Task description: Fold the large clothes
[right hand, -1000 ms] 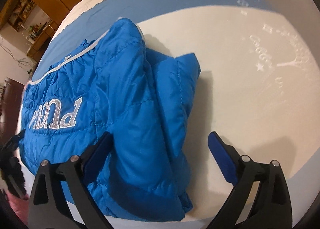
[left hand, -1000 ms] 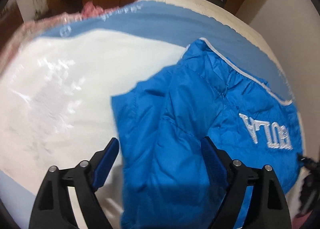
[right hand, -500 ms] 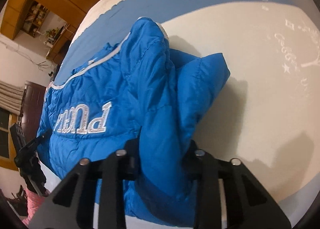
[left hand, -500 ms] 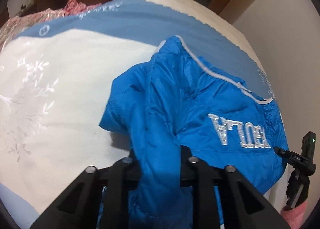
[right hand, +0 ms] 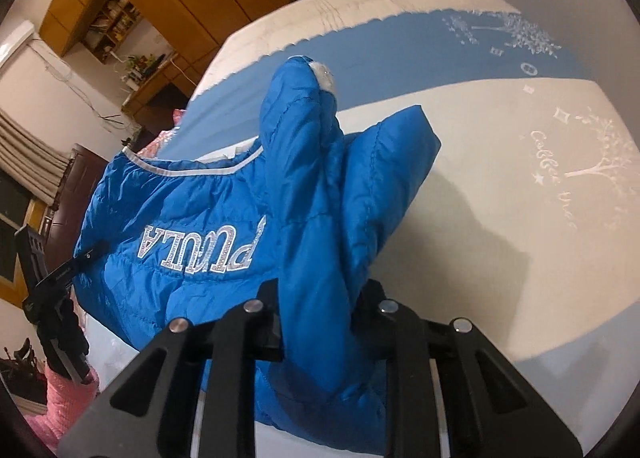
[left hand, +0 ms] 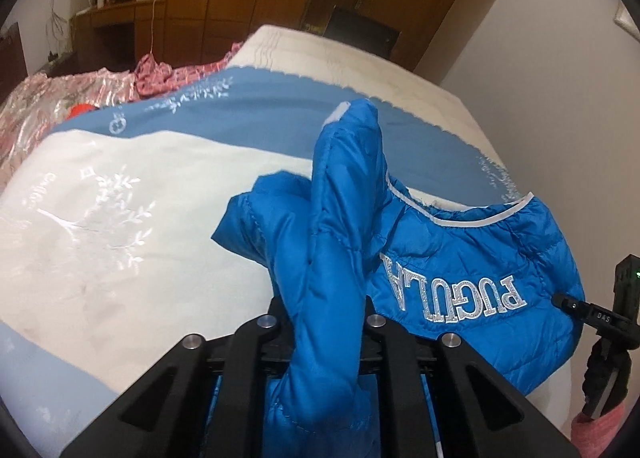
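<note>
While the left view showed pink bedding (left hand: 80, 86) beyond the bed (left hand: 120, 218), the right view showed a shelf (right hand: 112, 24) and curtain (right hand: 24, 156). Each view caught the other claw at its edge. Left claw (left hand: 324, 334) and right claw (right hand: 320, 334) had just closed, each pinching a fold of the jacket (left hand: 460, 258) (right hand: 180, 210), raised over the bed.

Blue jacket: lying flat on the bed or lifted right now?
Partly lifted. Both grippers, left and right, pinch folds of the blue jacket, and it bunches upward off the bedspread.
</note>
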Tool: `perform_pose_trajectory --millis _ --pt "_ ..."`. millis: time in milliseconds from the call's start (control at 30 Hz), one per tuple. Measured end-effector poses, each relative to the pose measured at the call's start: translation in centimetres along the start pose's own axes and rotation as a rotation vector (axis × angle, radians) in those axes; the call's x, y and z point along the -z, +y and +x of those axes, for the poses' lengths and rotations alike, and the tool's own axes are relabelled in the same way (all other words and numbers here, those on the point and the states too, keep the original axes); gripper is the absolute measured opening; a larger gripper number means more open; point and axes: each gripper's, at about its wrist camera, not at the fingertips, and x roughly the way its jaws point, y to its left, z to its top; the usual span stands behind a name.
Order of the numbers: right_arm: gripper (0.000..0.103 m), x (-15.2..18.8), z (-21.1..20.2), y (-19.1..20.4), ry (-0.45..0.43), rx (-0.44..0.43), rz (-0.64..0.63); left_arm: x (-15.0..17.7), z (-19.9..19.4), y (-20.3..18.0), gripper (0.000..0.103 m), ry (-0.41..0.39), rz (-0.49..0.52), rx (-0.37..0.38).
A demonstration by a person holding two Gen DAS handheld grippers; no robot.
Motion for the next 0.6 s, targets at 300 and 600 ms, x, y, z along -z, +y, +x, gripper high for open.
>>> perform_pose_trajectory --millis 300,600 --pt "0.021 6.2 -5.4 0.9 0.046 0.009 -0.009 5.2 -5.7 -0.6 0.013 0.066 0.038 0.001" --pt "0.021 13.8 -6.1 -0.2 0.146 0.013 0.083 12.4 -7.8 1.3 0.016 0.163 -0.001 -0.017"
